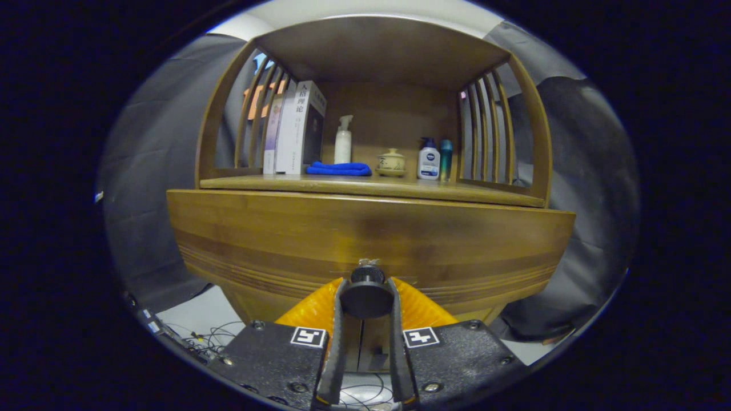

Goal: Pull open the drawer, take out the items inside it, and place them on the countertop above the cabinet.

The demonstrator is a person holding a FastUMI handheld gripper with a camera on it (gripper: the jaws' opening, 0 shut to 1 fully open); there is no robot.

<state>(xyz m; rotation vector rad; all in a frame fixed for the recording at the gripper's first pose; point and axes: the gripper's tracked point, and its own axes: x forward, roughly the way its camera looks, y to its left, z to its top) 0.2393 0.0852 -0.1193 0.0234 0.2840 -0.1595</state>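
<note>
Gripper (366,297) clamped on the drawer knob (366,294): knob sits between both fingers, each pressing a side. Gripper level, square to the drawer front (365,240), which shows no gap below the countertop (342,184). On the countertop, well above the knob: books (294,128), blue cloth (338,168), pump bottle (342,140), lidded cup (392,162), two small bottles (434,160).
</note>
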